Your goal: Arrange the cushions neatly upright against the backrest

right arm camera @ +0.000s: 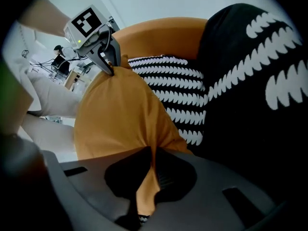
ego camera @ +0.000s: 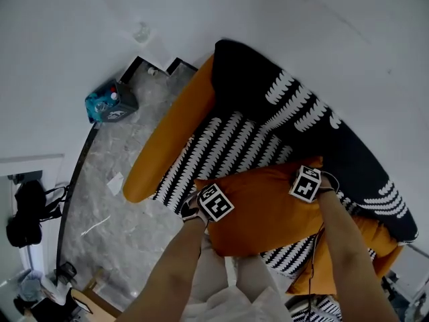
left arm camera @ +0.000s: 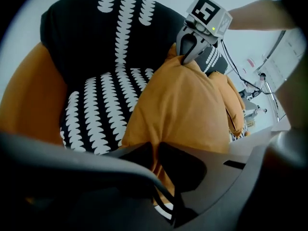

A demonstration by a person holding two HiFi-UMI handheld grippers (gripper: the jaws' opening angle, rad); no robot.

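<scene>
An orange cushion (ego camera: 265,210) is held over the black-and-white patterned seat (ego camera: 228,143) of an orange armchair, in front of its black backrest (ego camera: 268,72). My left gripper (ego camera: 203,213) is shut on the cushion's near-left corner, with fabric pinched between its jaws (left arm camera: 155,150). My right gripper (ego camera: 312,182) is shut on the far-right corner (right arm camera: 149,177). Each gripper view shows the cushion (left arm camera: 183,109) (right arm camera: 120,119) stretching away to the other gripper (left arm camera: 189,57) (right arm camera: 109,67), which is clamped on the opposite corner. A second orange cushion (ego camera: 379,240) lies at the seat's right end.
The chair's orange armrest (ego camera: 171,133) curves along the left. On the marble floor to the left are a blue pack of bottles (ego camera: 110,102), a scrap of paper (ego camera: 115,183) and a black bag (ego camera: 27,213). A white wall rises behind the backrest.
</scene>
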